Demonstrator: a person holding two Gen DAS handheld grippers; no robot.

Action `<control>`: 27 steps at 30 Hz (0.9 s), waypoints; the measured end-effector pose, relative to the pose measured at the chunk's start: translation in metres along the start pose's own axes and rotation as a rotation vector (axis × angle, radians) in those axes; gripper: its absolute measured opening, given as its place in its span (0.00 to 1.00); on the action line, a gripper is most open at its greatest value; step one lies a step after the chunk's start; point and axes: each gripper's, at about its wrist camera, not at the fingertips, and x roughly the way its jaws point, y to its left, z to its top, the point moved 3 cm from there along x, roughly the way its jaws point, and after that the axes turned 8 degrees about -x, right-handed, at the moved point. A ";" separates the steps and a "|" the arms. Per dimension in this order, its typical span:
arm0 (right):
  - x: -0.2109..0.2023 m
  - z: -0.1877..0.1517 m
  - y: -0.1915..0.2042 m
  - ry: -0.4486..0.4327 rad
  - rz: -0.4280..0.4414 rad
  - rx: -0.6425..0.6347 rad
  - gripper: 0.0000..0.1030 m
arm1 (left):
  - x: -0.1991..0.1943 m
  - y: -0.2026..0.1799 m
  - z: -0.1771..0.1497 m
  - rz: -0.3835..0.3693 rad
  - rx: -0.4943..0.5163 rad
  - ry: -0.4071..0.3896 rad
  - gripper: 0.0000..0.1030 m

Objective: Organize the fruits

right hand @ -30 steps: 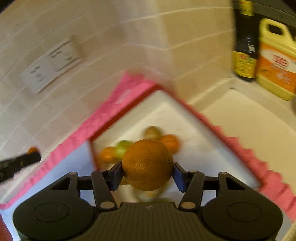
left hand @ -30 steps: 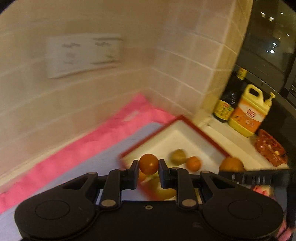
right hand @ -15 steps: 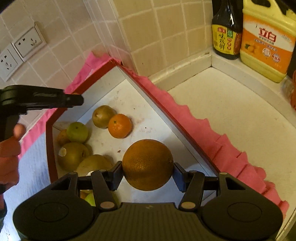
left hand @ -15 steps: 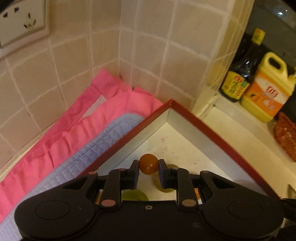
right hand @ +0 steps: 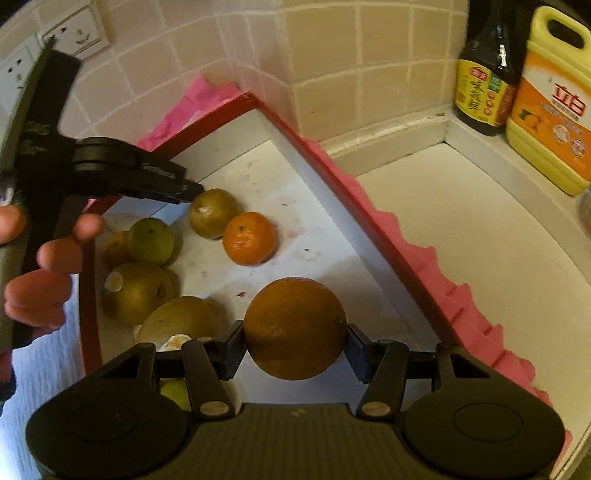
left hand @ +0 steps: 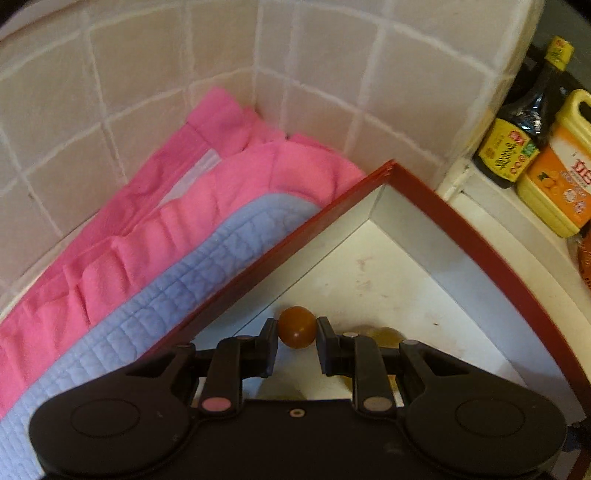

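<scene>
A red-rimmed white tray [right hand: 369, 218] [left hand: 443, 218] lies in the tiled corner and holds several fruits. My left gripper [left hand: 296, 328] is shut on a small orange-brown fruit [left hand: 296, 326] just above the tray's far left side; seen from the right wrist, that left gripper [right hand: 192, 190] reaches in beside a brownish-green fruit [right hand: 212, 212]. My right gripper [right hand: 295, 334] is shut on a large orange [right hand: 295, 328] over the tray's near part. On the tray floor lie a tangerine [right hand: 249, 238], a green citrus [right hand: 151, 240] and more brownish fruits [right hand: 135, 291].
A pink cloth [left hand: 147, 221] and a lilac quilted mat [left hand: 166, 280] lie under and left of the tray. A dark sauce bottle [right hand: 484, 74] and a yellow detergent jug [right hand: 550, 99] stand on the white counter at the right. A hand [right hand: 40, 269] holds the left tool. Wall sockets [right hand: 74, 33] sit upper left.
My left gripper has come down and forward over the tray's far corner with the small fruit. My right gripper has sunk a little toward the tray, still gripping the orange.
</scene>
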 end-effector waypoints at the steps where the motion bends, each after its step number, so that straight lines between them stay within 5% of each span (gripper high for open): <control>1: 0.002 0.000 0.000 0.010 -0.009 -0.002 0.57 | 0.003 0.002 0.000 -0.001 -0.012 0.006 0.24; 11: 0.006 -0.004 -0.004 0.027 -0.010 0.022 0.57 | 0.004 0.011 -0.002 -0.001 -0.032 0.011 0.27; 17: 0.002 -0.004 -0.005 0.021 -0.012 0.036 0.62 | -0.003 0.010 -0.006 0.007 -0.013 0.014 0.42; 22: -0.011 -0.003 -0.006 -0.005 0.006 0.042 0.72 | -0.019 0.011 -0.011 -0.004 -0.015 -0.010 0.68; 27: -0.027 -0.004 -0.005 -0.029 -0.002 0.057 0.73 | -0.043 0.012 -0.018 -0.011 -0.001 -0.039 0.68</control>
